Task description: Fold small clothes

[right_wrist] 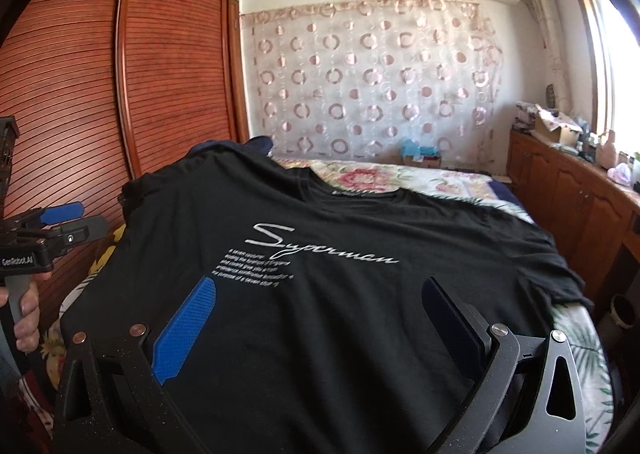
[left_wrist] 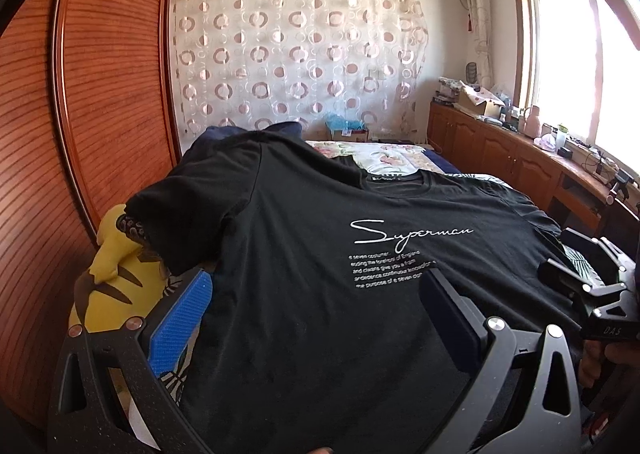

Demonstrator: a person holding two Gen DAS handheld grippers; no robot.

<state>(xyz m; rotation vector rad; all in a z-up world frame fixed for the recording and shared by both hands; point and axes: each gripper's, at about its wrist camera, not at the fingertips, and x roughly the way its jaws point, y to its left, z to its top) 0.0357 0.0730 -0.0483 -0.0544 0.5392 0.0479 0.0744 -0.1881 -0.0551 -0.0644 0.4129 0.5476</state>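
The black shirt (left_wrist: 304, 262) lies flat, print up, across the near end of the bed (right_wrist: 420, 178), and both the left gripper (left_wrist: 316, 306) and right gripper (right_wrist: 320, 302) hang over it with jaws spread wide, so a grab could pinch the sheet too.

Your left gripper (left_wrist: 316, 294): jaws spread wide, blue pad on one finger, dark pad on the other, nothing pinched btwn them. Your right gripper (right_wrist: 320, 302): same, jaws wide apart. Both held level, side by side, pointing fwd. Your left hand (right_wrist: 25, 318) wraps its handle; fingers of your right hand (left_wrist: 600, 364) show at its grip.
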